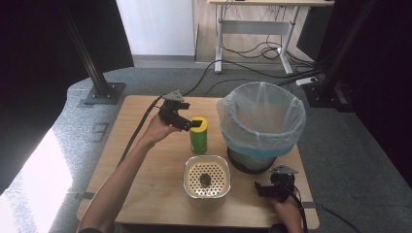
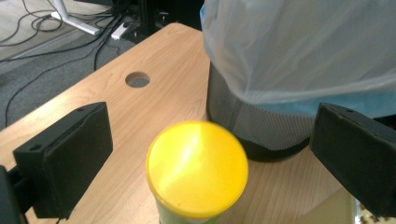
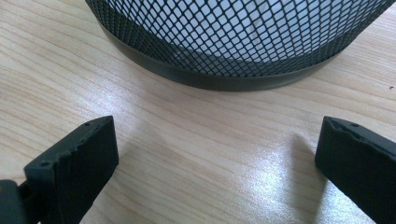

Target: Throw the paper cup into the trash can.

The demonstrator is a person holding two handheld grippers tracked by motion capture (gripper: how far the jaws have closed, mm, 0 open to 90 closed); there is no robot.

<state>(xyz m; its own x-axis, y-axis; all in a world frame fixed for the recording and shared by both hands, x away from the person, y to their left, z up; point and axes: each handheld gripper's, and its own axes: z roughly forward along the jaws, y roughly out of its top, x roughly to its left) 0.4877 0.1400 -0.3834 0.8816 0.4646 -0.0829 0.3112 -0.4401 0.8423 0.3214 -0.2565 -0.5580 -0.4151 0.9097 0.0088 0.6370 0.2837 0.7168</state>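
A green can with a yellow lid (image 1: 198, 135) stands upright mid-table, left of the bin. My left gripper (image 1: 193, 123) is at the can's top, open. In the left gripper view the yellow lid (image 2: 197, 168) sits low between the wide-apart jaws of the left gripper (image 2: 215, 140), and neither pad touches it. My right gripper (image 1: 273, 188) rests open near the table's front right corner. In the right gripper view the right gripper (image 3: 222, 144) holds nothing, with bare wood between its jaws and the bin's mesh base (image 3: 233, 51) just ahead.
A black mesh bin with a pale plastic liner (image 1: 261, 121) stands at the table's right. A white perforated container (image 1: 206, 193) holding a small dark lump (image 1: 205, 179) sits in front of the can. The wooden table (image 1: 145, 194) has a cable hole (image 2: 137, 79).
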